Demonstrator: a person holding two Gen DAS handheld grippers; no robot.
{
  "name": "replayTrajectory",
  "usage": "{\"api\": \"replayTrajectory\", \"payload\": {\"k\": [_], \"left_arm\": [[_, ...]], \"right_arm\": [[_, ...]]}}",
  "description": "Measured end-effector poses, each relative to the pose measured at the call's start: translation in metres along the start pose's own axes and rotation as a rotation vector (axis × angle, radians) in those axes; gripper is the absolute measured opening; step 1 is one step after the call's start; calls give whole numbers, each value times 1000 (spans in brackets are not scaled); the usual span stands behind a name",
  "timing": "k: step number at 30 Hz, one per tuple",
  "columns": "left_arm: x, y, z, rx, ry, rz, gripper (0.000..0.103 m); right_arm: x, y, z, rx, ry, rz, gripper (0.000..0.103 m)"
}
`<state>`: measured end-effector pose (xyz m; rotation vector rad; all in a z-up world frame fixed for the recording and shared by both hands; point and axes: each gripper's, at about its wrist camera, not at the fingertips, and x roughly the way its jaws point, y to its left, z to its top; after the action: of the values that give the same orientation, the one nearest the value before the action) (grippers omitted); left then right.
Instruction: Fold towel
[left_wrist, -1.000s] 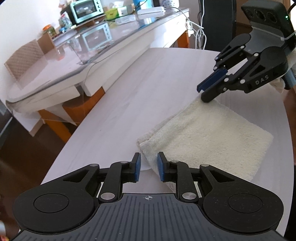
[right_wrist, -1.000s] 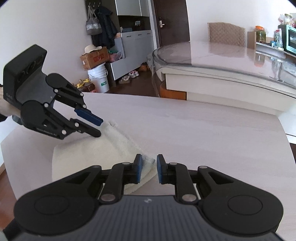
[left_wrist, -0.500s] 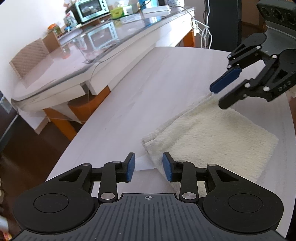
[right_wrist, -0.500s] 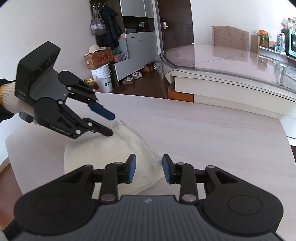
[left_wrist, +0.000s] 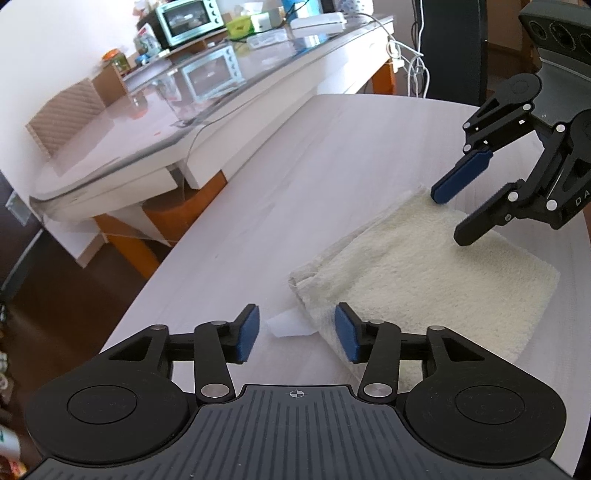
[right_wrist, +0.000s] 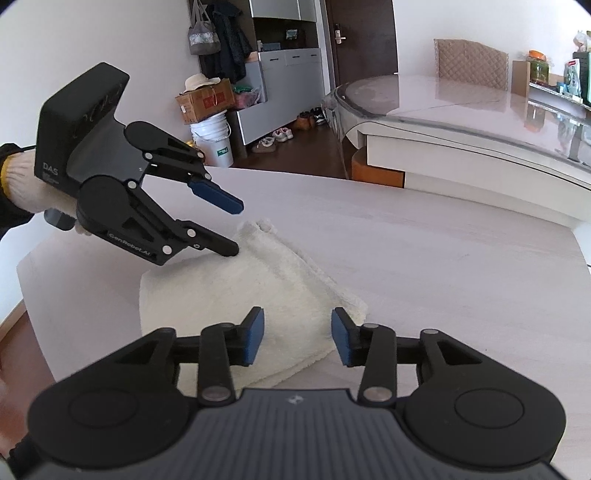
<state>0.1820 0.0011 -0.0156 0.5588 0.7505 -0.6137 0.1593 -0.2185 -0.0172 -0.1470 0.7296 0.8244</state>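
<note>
A cream towel (left_wrist: 424, 273), folded into a thick rectangle, lies flat on the white table (left_wrist: 332, 155). My left gripper (left_wrist: 295, 332) stands at the towel's near corner, its jaws opening. Only a small white tag (left_wrist: 284, 326) shows in the gap, and the pads (left_wrist: 345, 338) do not press on the cloth. My right gripper (left_wrist: 454, 210) hovers over the far corner, its jaws also opening with nothing gripped. In the right wrist view the towel (right_wrist: 258, 291) runs between my right gripper (right_wrist: 297, 334) and my left gripper (right_wrist: 234, 229), which a gloved hand (right_wrist: 26, 184) holds.
A glass-topped table (left_wrist: 177, 122) stands beside the white table, with a toaster oven (left_wrist: 188, 18) and clutter at its far end. The white table's rounded edge (left_wrist: 140, 295) drops to dark floor. A bucket (right_wrist: 214, 140), a box and shoes sit by the far wall.
Both grippers' jaws have spread apart and let the towel's corners go. The right gripper has lifted slightly off the towel. The towel stays flat and folded.
</note>
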Motion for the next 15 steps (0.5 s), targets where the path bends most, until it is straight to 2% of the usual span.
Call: {"api": "replayTrajectory", "payload": {"k": [7, 11, 15], "left_arm": [[0, 3, -3, -10, -11, 5, 64], [1, 6, -3, -30, -15, 9, 69], [-2, 10, -1, -58, -44, 17, 70]], "right_arm": [[7, -4, -1, 5, 18, -8, 48], [11, -2, -2, -9, 28, 5, 61], [13, 1, -2, -24, 29, 1, 62]]}}
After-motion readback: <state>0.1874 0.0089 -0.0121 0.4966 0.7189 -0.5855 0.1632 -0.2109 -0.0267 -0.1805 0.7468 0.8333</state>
